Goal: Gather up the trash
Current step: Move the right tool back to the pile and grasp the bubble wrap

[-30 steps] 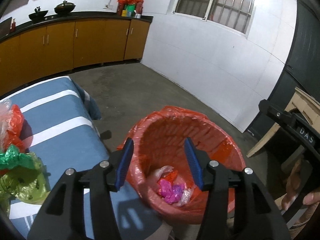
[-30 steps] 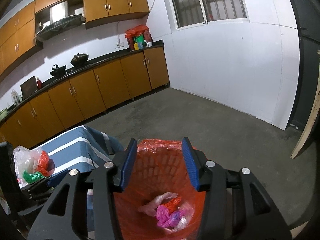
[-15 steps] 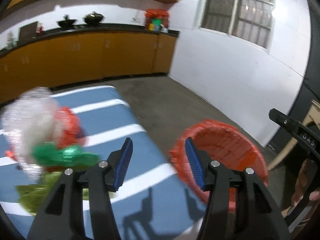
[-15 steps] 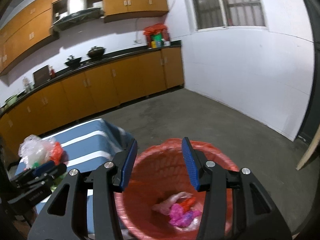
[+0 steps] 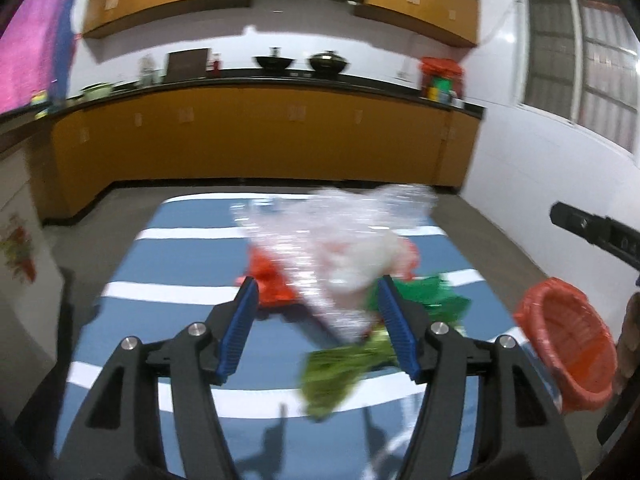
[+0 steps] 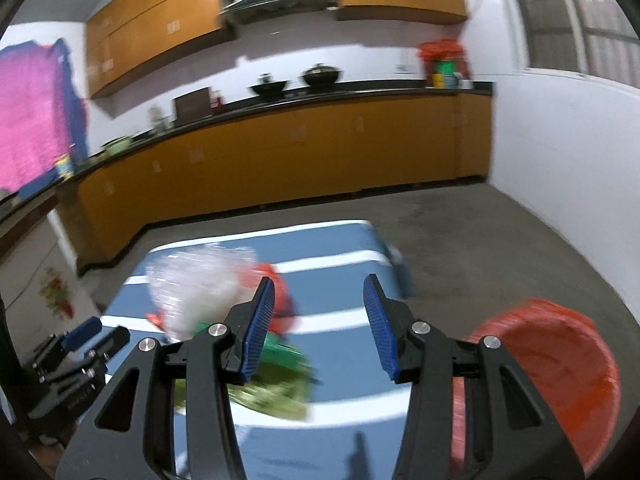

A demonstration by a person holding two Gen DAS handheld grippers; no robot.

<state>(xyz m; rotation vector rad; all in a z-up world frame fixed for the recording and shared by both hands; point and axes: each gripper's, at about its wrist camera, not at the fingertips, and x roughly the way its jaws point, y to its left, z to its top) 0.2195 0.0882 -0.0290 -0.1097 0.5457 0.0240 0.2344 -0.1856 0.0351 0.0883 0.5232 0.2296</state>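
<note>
A pile of plastic trash lies on a blue, white-striped table (image 5: 180,264): a clear crumpled bag (image 5: 340,256), a red bag (image 5: 272,284), a dark green bag (image 5: 428,300) and a light green bag (image 5: 336,372). My left gripper (image 5: 314,332) is open, empty, facing the pile from just in front. My right gripper (image 6: 318,328) is open, empty, above the table to the pile's right; the clear bag (image 6: 196,288) and green bags (image 6: 276,384) show at its left. The red-lined bin (image 6: 552,376) stands off the table's right edge and shows in the left wrist view (image 5: 568,352).
Orange kitchen cabinets (image 5: 260,136) with a black counter run along the back wall. A white wall (image 6: 568,160) and concrete floor (image 6: 480,240) lie to the right. The left gripper (image 6: 76,352) shows at the right wrist view's lower left.
Both grippers swung left, away from the bin toward the table. The trash pile now sits in front of the left gripper; the bin has slid to the right edge of both views.
</note>
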